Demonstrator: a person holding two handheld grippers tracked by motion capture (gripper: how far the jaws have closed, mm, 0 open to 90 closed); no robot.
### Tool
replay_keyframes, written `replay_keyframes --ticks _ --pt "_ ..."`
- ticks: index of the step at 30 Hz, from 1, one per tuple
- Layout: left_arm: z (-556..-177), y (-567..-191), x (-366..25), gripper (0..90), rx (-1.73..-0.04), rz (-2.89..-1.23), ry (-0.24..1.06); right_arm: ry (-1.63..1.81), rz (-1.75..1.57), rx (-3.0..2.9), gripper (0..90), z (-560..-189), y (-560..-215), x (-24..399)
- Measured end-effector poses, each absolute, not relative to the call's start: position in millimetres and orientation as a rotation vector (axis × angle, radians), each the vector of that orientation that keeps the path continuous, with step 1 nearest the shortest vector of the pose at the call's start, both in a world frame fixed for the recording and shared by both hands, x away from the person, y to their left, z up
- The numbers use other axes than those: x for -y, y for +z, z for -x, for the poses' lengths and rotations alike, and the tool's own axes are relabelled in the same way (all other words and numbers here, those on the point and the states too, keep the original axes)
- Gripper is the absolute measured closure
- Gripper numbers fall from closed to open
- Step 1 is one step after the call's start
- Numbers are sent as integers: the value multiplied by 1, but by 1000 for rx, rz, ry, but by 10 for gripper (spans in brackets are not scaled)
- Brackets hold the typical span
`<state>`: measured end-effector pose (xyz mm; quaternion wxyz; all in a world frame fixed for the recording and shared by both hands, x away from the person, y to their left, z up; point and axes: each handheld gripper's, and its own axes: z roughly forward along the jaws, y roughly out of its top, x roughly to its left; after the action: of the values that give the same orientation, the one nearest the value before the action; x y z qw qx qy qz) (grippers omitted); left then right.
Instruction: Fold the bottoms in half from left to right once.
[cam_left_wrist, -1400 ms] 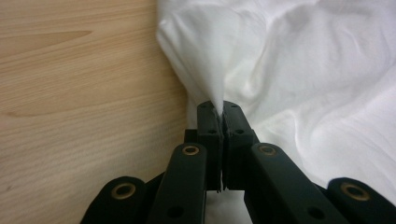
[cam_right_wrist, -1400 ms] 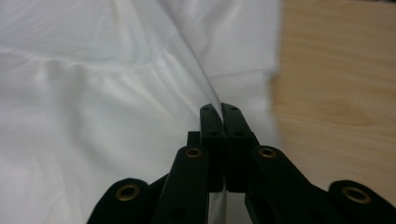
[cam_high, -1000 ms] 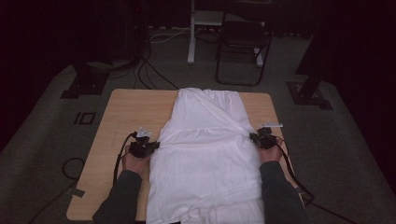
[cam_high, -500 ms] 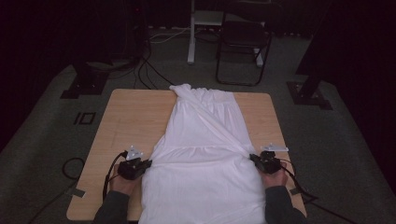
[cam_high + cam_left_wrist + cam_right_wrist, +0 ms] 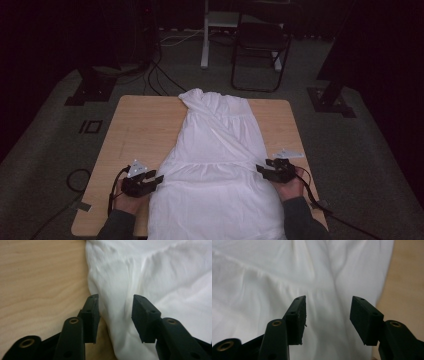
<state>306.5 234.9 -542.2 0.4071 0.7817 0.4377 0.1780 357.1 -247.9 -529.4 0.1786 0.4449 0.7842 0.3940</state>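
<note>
White dress (image 5: 216, 170) lies lengthwise down the desk (image 5: 135, 130), hem over the near edge, pulled mostly flat; left tongs (image 5: 159, 178) and right tongs (image 5: 261, 170) have just opened off its side edges, jaws apart, so wrinkle smoothing or folding remains.

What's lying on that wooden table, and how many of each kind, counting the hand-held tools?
White garment: 1
Hand-held tools: 2, the left tool and the right tool, both with jaws apart at the garment's edges
Total: 3
</note>
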Motion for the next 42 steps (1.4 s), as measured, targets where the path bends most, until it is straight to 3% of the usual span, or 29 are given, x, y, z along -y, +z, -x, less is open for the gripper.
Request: replay_keyframes --ticks 7,12,13,15,16,19,22,30,36,42 --pt "-321 -539 -231 542 -1094 -1957 449 1057 -1179 -2274 452 -414 -525 210" --pt "-328 -542 -219 530 -1063 -1988 420 1093 -1213 -2299 512 -437 -533 201" --pt "-328 -544 -211 529 -1043 -2007 412 1115 -1215 -2346 678 -445 -538 199" --pt "-328 -547 -206 530 -1032 -2034 398 1093 -1182 -2382 863 -447 -538 199" --pt "-327 -548 -204 531 -1026 -2047 399 1088 -1176 -2347 887 -445 -535 202" --pt "-326 -551 -200 531 -1013 -2074 382 1226 -1200 -2184 892 -431 -513 219" --pt "-323 -554 -195 529 -999 -2093 364 1155 -1212 -2039 892 -417 -498 239" --pt "-327 -536 -195 508 -969 -2021 397 1038 -1427 -2103 888 -434 -555 255" --pt "-371 -509 -180 456 -1024 -2001 481 1016 -1429 -2113 884 -435 -560 251" --pt "-421 -527 -152 437 -1130 -2076 485 1029 -1434 -2112 879 -436 -561 253"
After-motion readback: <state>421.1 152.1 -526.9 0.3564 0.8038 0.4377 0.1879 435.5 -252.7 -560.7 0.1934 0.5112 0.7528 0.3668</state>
